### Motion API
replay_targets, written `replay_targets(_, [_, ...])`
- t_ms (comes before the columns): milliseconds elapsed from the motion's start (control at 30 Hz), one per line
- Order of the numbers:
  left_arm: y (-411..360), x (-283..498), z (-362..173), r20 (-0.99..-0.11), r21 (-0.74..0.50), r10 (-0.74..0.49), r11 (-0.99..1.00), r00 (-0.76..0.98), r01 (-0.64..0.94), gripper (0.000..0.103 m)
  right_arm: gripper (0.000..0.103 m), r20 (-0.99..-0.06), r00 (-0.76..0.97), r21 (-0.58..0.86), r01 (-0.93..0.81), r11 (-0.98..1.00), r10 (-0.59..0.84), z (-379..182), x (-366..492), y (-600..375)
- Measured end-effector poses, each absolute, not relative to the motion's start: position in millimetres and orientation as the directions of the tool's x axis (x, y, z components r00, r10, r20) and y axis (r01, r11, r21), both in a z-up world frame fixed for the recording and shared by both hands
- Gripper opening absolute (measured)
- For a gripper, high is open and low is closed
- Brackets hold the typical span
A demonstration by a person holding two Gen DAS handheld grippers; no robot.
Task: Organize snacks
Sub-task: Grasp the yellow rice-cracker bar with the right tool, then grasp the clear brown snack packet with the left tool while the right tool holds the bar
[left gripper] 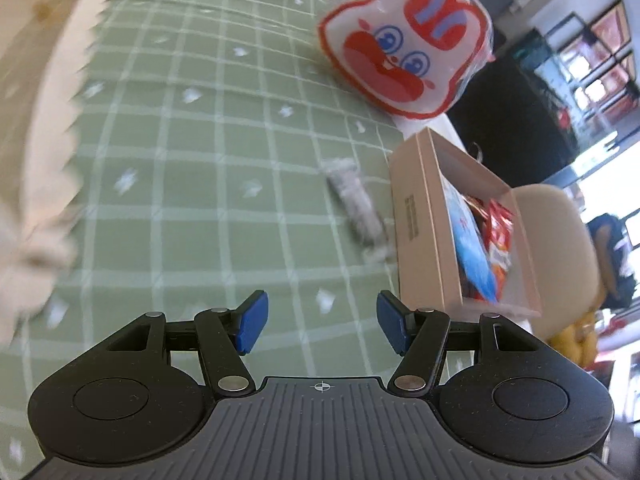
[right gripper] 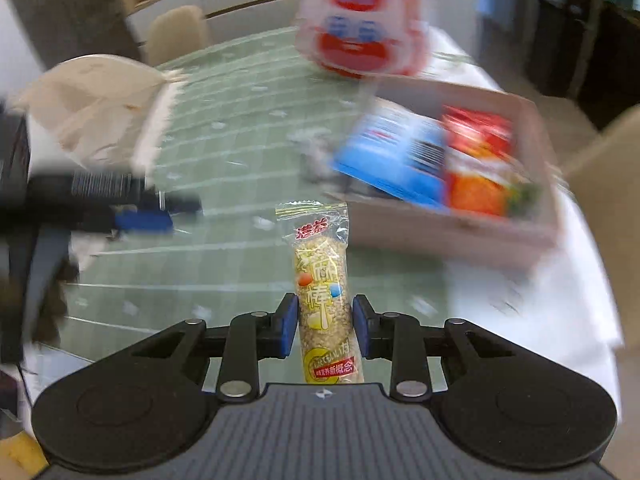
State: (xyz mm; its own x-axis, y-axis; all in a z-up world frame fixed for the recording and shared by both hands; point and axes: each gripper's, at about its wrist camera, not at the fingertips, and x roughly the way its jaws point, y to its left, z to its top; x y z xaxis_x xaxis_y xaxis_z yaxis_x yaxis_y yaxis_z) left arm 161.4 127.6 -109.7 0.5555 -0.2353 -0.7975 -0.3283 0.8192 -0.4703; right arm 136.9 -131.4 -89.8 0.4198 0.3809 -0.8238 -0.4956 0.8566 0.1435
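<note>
My right gripper [right gripper: 325,326] is shut on a clear-wrapped sesame snack bar [right gripper: 324,300], held above the green checked tablecloth [right gripper: 224,128]. The pink cardboard box [right gripper: 520,240] lies ahead to the right and holds a blue packet [right gripper: 400,152] and red-orange packets [right gripper: 480,168]. My left gripper [left gripper: 322,322] is open and empty above the cloth [left gripper: 200,160]; the same box [left gripper: 416,208] is at its right, with a small silvery packet [left gripper: 356,204] beside it. The left gripper also shows blurred in the right wrist view [right gripper: 140,218].
A large white bag with a red cartoon face [left gripper: 408,44] stands at the far side, also in the right wrist view [right gripper: 360,36]. A cream fringed bag [right gripper: 104,108] lies at the left. Beige chairs [right gripper: 176,32] surround the table.
</note>
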Motion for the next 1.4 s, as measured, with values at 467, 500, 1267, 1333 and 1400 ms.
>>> replay_targets(467, [91, 294, -141, -0.902, -0.276, -0.084, 0.867, 0.424, -0.415, 0.065, 0.056, -0.798, 0.502, 0.130, -0.399, 0.908, 0.335, -146, 123, -202])
replay_targets(500, [89, 298, -141, -0.905, -0.265, -0.076, 0.871, 0.418, -0.414, 0.065, 0.056, -0.794, 0.514, 0.107, -0.408, 0.907, 0.324, -144, 119, -201])
replay_targets(1267, [60, 284, -139, -0.911, -0.046, 0.000, 0.994, 0.413, -0.102, 0.052, 0.059, -0.774, 0.553, 0.139, -0.327, 0.935, 0.308, -146, 135, -242])
replay_targets(1333, [48, 283, -145, -0.909, 0.025, 0.049, 0.998, 0.415, -0.064, 0.059, 0.059, -0.768, 0.561, 0.131, -0.332, 0.934, 0.308, -143, 135, -243])
replay_targets(1400, [44, 279, -145, -0.893, 0.054, 0.068, 0.998, 0.444, -0.044, 0.061, 0.059, -0.762, 0.573, 0.123, -0.332, 0.935, 0.303, -142, 135, -244])
